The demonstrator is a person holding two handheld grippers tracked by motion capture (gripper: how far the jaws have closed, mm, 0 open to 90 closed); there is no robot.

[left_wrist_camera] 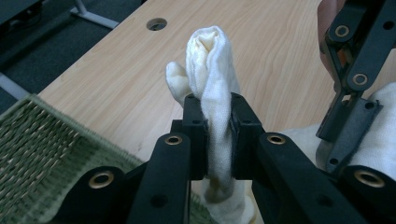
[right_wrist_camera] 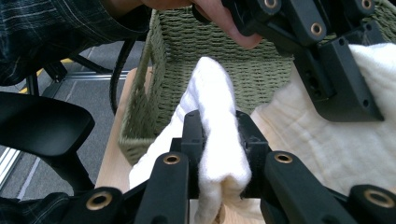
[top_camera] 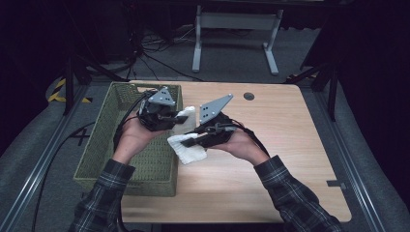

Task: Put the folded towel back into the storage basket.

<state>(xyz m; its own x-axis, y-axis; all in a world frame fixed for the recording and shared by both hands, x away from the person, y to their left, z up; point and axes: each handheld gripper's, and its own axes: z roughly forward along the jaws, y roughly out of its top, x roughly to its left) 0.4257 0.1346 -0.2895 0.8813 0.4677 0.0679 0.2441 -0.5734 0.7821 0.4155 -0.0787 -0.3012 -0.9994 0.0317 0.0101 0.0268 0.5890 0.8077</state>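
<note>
Darkness swallows the room past the wooden table (top_camera: pixel 270 159), leaving only a pale metal frame (top_camera: pixel 235 36) at twelve o'clock and cables on the floor. Much of the white cloth (top_camera: pixel 189 147) is hidden behind the tools in the high view; it hangs above the table between them, near the centre. The left gripper (left_wrist_camera: pixel 218 126) pinches a bunched fold of the cloth, and the right gripper (right_wrist_camera: pixel 219 140) clamps another soft, thick fold. At nine o'clock stands a green woven basket (top_camera: pixel 104 145), coarse and rectangular, its near edge partly covered by a plaid sleeve (top_camera: pixel 104 193).
</note>
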